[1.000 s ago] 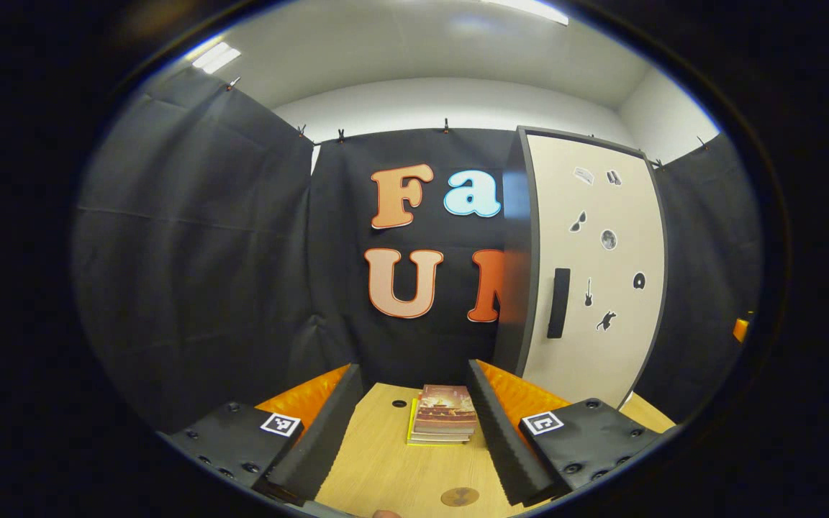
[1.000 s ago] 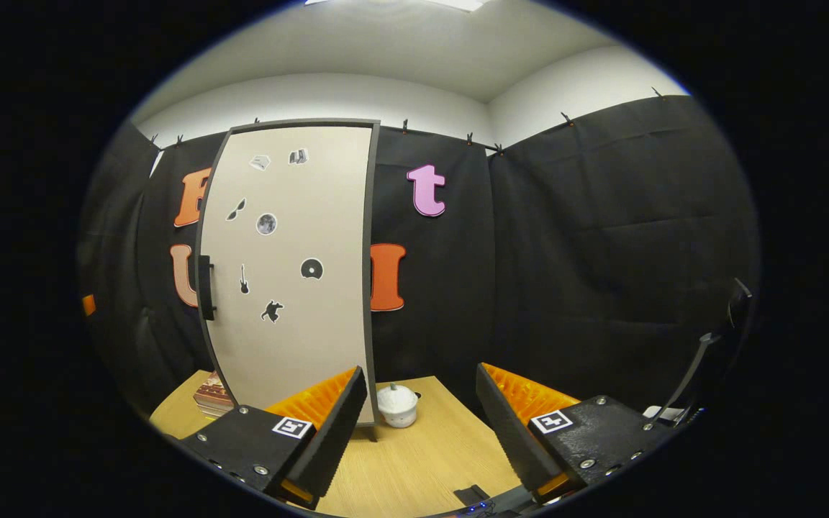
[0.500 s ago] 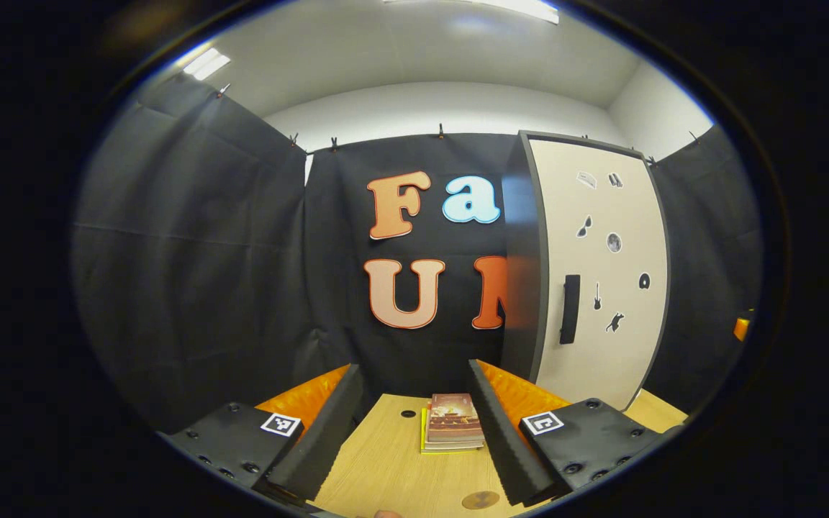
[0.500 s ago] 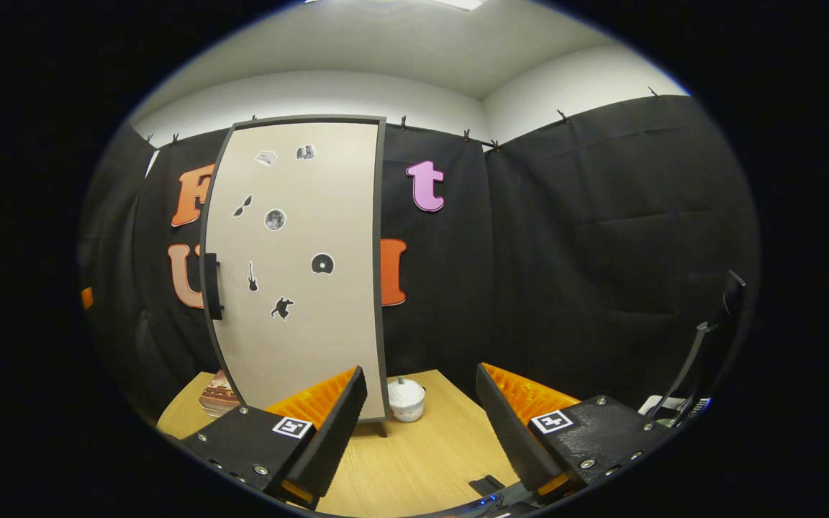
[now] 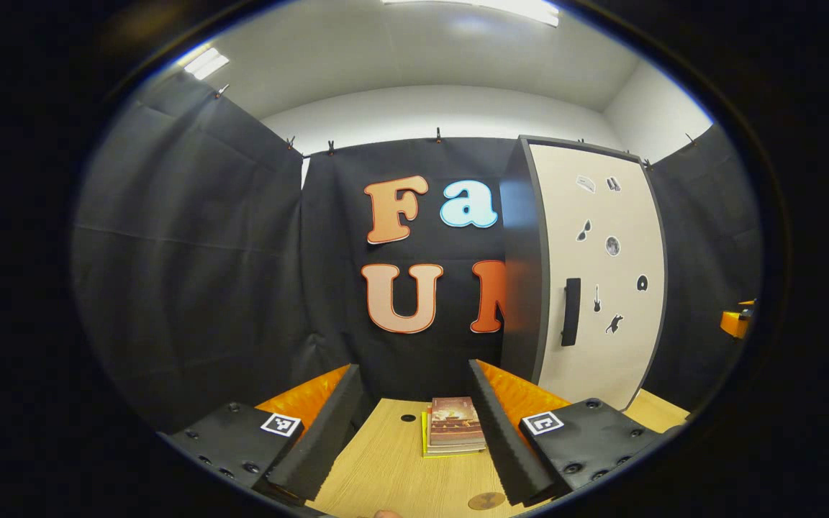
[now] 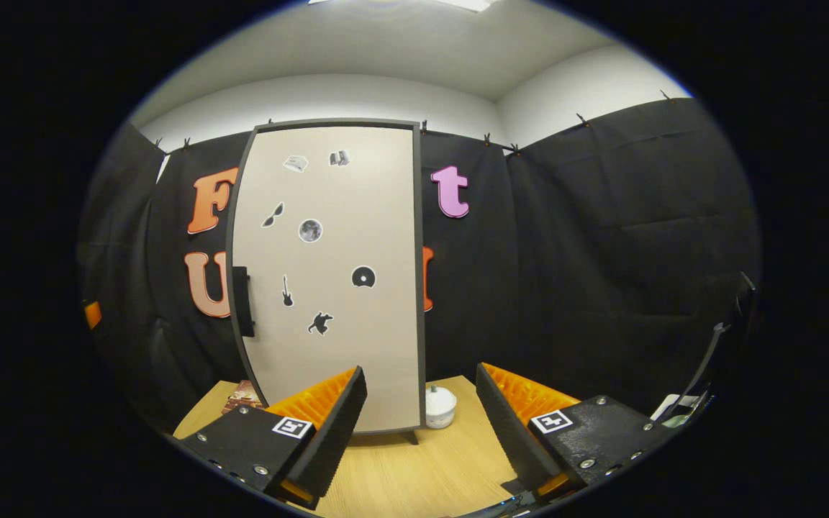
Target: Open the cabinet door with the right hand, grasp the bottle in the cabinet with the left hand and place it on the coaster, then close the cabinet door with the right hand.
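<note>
A tall cabinet point(image 6: 335, 288) with a beige door stands on the wooden table, its door closed. A dark handle point(image 6: 242, 301) runs down the door's left edge; in the left gripper view the cabinet point(image 5: 601, 288) and its handle point(image 5: 571, 312) stand to the right. The bottle is hidden. A round brown coaster point(image 5: 486, 501) lies on the table between the fingers of my left gripper point(image 5: 414, 432), which is open and holds nothing. My right gripper point(image 6: 420, 432) is open too, some way in front of the cabinet door.
A stack of books point(image 5: 454, 426) lies on the table point(image 5: 386, 467) left of the cabinet, with a small dark hole point(image 5: 407, 417) beside it. A white lidded jar point(image 6: 440, 407) stands at the cabinet's right foot. Black cloth walls close the booth on all sides.
Both views have swung a little: the cabinet has slid rightwards in the right gripper view, and the coaster has drifted right in the left one. Both grippers stay open.
</note>
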Available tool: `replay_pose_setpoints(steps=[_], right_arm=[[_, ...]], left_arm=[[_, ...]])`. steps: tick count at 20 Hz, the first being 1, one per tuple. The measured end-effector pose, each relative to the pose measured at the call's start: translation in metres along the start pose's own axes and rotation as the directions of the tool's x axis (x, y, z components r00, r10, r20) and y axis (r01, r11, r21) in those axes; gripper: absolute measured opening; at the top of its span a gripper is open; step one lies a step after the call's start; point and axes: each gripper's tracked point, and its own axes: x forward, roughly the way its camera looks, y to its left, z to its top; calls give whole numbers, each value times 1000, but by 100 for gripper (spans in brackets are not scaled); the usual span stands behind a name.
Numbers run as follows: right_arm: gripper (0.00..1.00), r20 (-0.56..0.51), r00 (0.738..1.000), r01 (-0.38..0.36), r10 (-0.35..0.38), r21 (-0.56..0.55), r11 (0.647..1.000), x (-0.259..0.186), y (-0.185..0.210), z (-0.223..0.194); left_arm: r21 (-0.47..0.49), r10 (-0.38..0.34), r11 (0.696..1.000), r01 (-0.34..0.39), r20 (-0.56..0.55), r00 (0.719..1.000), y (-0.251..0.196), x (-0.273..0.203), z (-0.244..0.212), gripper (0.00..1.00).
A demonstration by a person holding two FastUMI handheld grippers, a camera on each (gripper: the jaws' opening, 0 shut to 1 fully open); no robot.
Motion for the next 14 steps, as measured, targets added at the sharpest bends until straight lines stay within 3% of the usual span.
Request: replay_pose_setpoints(steps=[2, 7, 10, 11, 14], right_arm=[[95, -9, 999, -42, 42, 12, 999, 7, 25, 3], [95, 7, 991, -134, 134, -3, 991, 33, 90, 19], [95, 1, 981, -192, 192, -3, 981, 49, 134, 26], [95, 3, 979, -205, 205, -5, 979, 55, 149, 29], [95, 16, 970, -243, 243, -18, 970, 75, 191, 38]], left_arm=[[1, 4, 1000, -4, -7, 1000, 5, 2, -3, 96], [-6, 6, 1000, -6, -21, 1000, 17, 2, -10, 93], [-3, 19, 1000, -19, -27, 999, 28, 5, -13, 99], [-5, 22, 1000, -23, -29, 999, 32, 5, -13, 93], [-8, 39, 999, -40, -35, 999, 42, 6, -16, 96]])
